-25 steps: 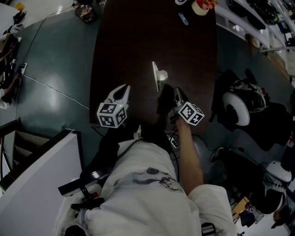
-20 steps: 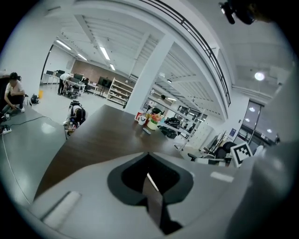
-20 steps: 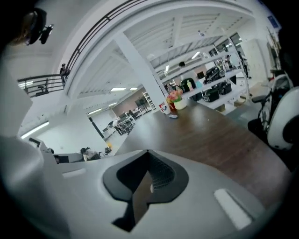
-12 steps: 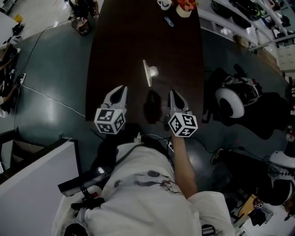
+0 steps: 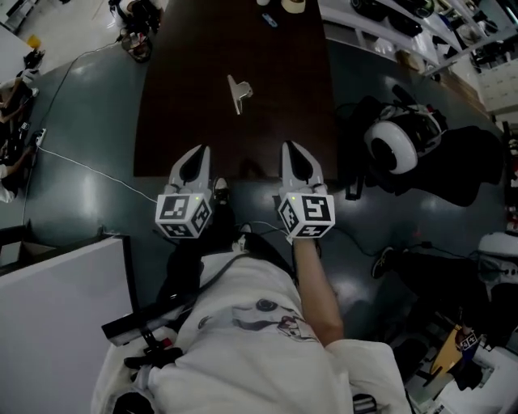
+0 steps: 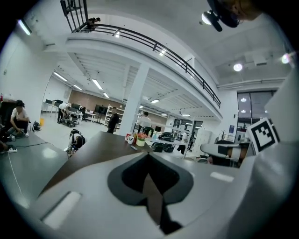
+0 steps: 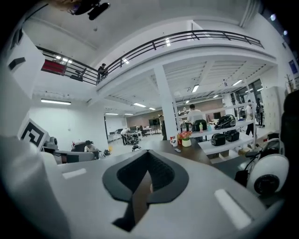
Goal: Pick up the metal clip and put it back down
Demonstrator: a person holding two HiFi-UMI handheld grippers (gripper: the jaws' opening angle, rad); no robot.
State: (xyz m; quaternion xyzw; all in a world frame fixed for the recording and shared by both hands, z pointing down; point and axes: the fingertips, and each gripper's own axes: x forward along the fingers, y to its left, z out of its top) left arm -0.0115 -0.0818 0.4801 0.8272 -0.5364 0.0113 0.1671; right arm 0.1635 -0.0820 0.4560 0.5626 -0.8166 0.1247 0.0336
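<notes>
Metal clip (image 5: 239, 94) on dark table (image 5: 182, 105)

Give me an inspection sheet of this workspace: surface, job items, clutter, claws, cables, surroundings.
Surface: long dark brown table, mostly bare.
Job's things: silver metal clip lying on the table, nothing holding it.
Clutter: a few small items at the table's far end.
Grippers: left claw and right claw both shut and empty, at the table's near edge, apart from the clip.
Cables: thin white cable across the floor on the left.
Surroundings: grey-green floor; white rounded object on black gear at right.
</notes>
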